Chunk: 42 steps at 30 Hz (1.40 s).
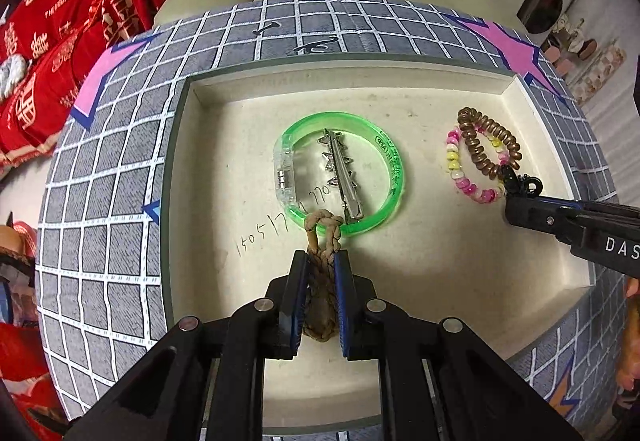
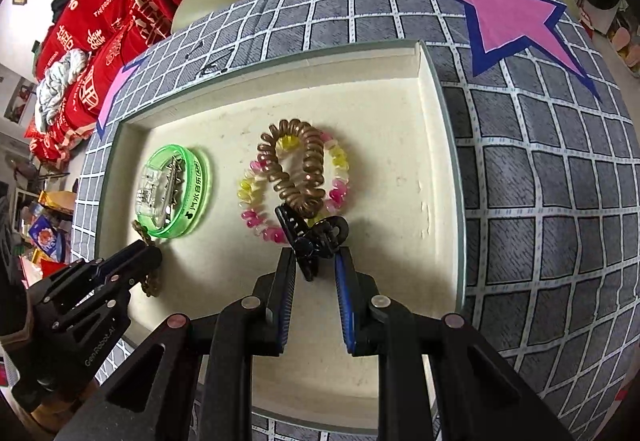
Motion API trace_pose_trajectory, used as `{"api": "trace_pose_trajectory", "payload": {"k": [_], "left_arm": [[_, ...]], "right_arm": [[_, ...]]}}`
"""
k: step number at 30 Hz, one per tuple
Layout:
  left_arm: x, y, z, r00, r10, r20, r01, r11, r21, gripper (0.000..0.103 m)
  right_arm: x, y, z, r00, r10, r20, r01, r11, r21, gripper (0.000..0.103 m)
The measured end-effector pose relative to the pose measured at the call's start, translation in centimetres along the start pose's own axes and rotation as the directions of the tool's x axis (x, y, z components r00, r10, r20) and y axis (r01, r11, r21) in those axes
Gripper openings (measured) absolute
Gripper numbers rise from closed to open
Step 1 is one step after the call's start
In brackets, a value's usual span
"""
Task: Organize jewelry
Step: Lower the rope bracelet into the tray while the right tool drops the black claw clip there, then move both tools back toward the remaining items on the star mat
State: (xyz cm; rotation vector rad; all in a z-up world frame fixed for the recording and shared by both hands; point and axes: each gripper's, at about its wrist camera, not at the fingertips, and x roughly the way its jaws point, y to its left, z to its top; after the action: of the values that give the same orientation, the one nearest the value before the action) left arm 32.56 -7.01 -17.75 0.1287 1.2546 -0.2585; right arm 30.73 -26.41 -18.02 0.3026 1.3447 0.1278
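The braided cord bracelet (image 1: 322,281) sits inside the cream tray (image 1: 400,81), near its front edge, and the left gripper (image 1: 320,305) is clamped on it along its length. I'd guess it's light and floppy, so it'll dangle; its knotted loop end (image 1: 325,223) pokes out past the fingertips and touches the green bangle (image 1: 394,169). That bangle looks stiff and slick, with a metal hair clip (image 1: 343,173) lying inside it. Over on the right, the right gripper (image 2: 316,281) has its jaws partly apart around a black claw clip (image 2: 310,235); can't tell if it's actually pinched. That clip overlaps the bead bracelet (image 2: 256,219) and the coil hair tie (image 2: 304,165).
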Motion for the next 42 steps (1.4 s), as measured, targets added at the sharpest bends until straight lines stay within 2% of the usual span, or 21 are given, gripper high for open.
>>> {"api": "trace_pose_trajectory", "payload": {"k": [6,11,15,17,18,20,21,22,24,29,30,31,32,39,41,42], "left_arm": [[0.0,-0.6,0.1,0.999,0.038,-0.002,-0.038,0.999,0.028,0.021],[-0.6,-0.7,-0.1,0.999,0.051,0.014,-0.051,0.998,0.035,0.021],[-0.8,-0.8,-0.1,0.998,0.056,0.015,-0.057,0.998,0.042,0.021],[-0.9,-0.8,-0.1,0.998,0.055,0.012,-0.055,0.998,0.036,0.021],[-0.9,-0.7,-0.1,0.998,0.054,0.010,-0.054,0.998,0.033,0.022],[-1.0,-0.7,-0.2,0.999,0.049,0.010,-0.049,0.999,0.022,0.046],[-1.2,-0.6,-0.2,0.999,0.047,0.021,-0.047,0.999,0.016,0.075],[-1.7,-0.6,-0.3,0.998,0.050,0.047,-0.050,0.999,0.010,0.086],[-2.4,-0.7,-0.3,0.996,0.052,0.075,-0.053,0.998,0.015,0.087],[-2.8,-0.4,-0.2,0.996,0.052,0.075,-0.053,0.999,0.008,0.087],[-2.9,-0.3,-0.2,0.996,0.049,0.075,-0.049,0.999,0.002,0.087],[-3.0,-0.3,-0.3,0.996,0.048,0.074,-0.048,0.999,-0.001,0.098],[-3.2,-0.2,-0.3,0.996,0.052,0.071,-0.052,0.999,-0.004,0.103],[-4.8,-0.5,-1.5,0.994,0.066,0.090,-0.068,0.997,0.022,0.103],[-5.4,-0.5,-2.1,0.994,0.061,0.091,-0.063,0.998,0.026,0.103],[-5.7,-0.6,-2.4,0.994,0.059,0.091,-0.062,0.998,0.028,0.103]], "right_arm": [[0.0,0.1,0.0,1.000,-0.009,0.004,0.009,1.000,-0.004,0.022],[0.0,0.3,0.0,1.000,0.004,-0.001,-0.004,1.000,0.003,0.043],[-0.2,0.0,0.0,1.000,0.020,0.004,-0.020,0.999,0.029,0.045],[-0.5,-0.1,0.0,0.999,0.034,0.013,-0.034,0.999,0.038,0.056],[-0.9,-0.2,0.0,0.999,0.042,0.021,-0.043,0.998,0.040,0.057],[-1.6,-0.2,0.1,0.997,0.057,0.042,-0.059,0.997,0.041,0.057],[-1.9,-0.1,0.1,0.997,0.061,0.050,-0.063,0.997,0.041,0.057],[-2.3,-0.1,0.2,0.996,0.062,0.058,-0.065,0.997,0.042,0.057],[-3.0,0.0,0.4,0.995,0.065,0.078,-0.069,0.997,0.047,0.058],[-4.5,0.1,0.3,0.991,0.074,0.108,-0.081,0.995,0.060,0.058],[-4.8,0.1,0.2,0.991,0.076,0.111,-0.082,0.995,0.059,0.060],[-5.0,0.2,0.1,0.991,0.077,0.113,-0.084,0.995,0.056,0.062],[-5.1,0.3,0.1,0.990,0.079,0.114,-0.086,0.995,0.054,0.066],[-6.6,0.6,-1.2,0.986,0.106,0.125,-0.115,0.992,0.060,0.075],[-7.0,0.7,-1.6,0.985,0.112,0.132,-0.121,0.990,0.066,0.085],[-7.4,0.7,-1.9,0.983,0.119,0.141,-0.130,0.989,0.071,0.085]]}}
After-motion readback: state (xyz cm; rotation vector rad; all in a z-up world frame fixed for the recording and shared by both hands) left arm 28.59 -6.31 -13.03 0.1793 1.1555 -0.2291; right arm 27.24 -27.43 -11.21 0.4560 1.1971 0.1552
